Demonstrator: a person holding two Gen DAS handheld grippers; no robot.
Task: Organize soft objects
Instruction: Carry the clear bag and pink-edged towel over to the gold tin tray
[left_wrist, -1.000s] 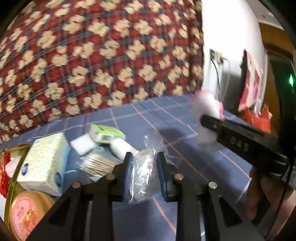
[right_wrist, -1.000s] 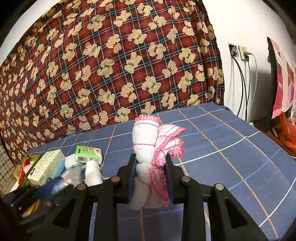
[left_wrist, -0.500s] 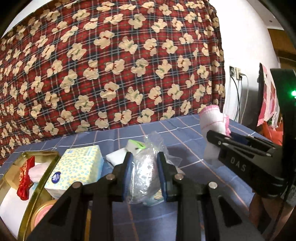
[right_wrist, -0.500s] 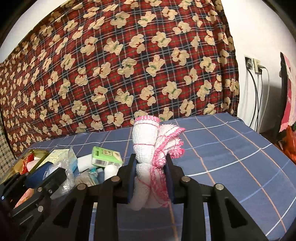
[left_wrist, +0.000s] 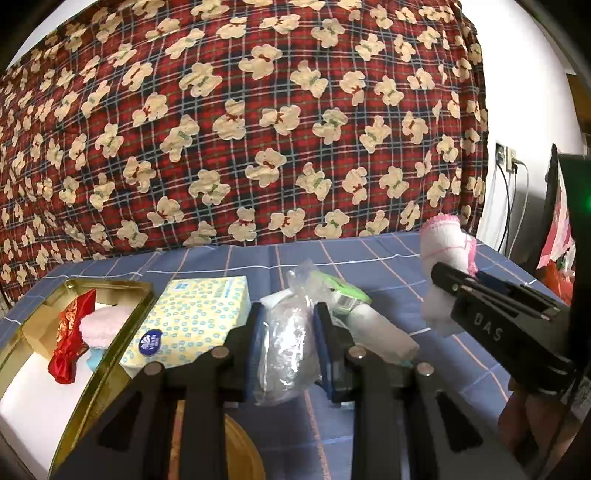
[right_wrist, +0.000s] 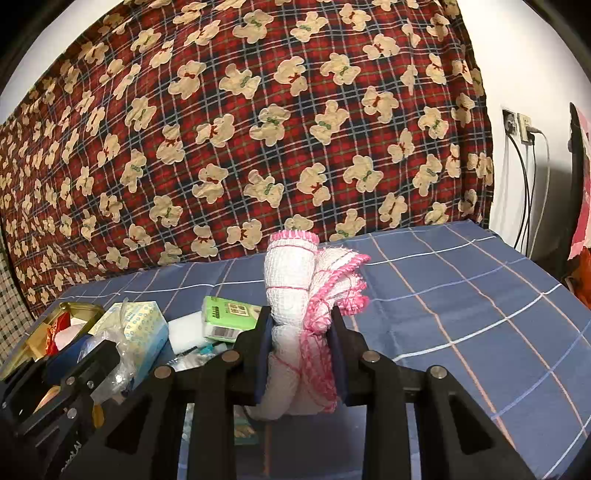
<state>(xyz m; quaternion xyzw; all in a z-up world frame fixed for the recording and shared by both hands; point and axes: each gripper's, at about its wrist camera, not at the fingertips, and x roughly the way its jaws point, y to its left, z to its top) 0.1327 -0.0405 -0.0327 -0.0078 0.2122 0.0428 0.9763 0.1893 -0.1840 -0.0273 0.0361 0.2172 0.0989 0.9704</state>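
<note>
My left gripper (left_wrist: 288, 343) is shut on a clear plastic bag (left_wrist: 286, 350) and holds it above the blue checked table. My right gripper (right_wrist: 301, 354) is shut on a rolled white cloth with pink trim (right_wrist: 295, 280), held upright; the cloth also shows in the left wrist view (left_wrist: 445, 254), at the right. A gold tin (left_wrist: 110, 291) stands at the left with a red fabric piece (left_wrist: 70, 339) and a pale pink soft item (left_wrist: 103, 325) inside. The left gripper shows at the lower left of the right wrist view (right_wrist: 92, 365).
A yellow-blue tissue box (left_wrist: 192, 321), a green packet (right_wrist: 229, 314), a white block (right_wrist: 184, 332) and a white roll (left_wrist: 380, 332) lie between tin and grippers. A bear-print plaid cloth (right_wrist: 258, 129) hangs behind. Wall sockets with cables (right_wrist: 524, 129) are at the right.
Both views have tilted up and swung left. The tin and tissue box have come further into the left wrist view. Both grippers keep their hold.
</note>
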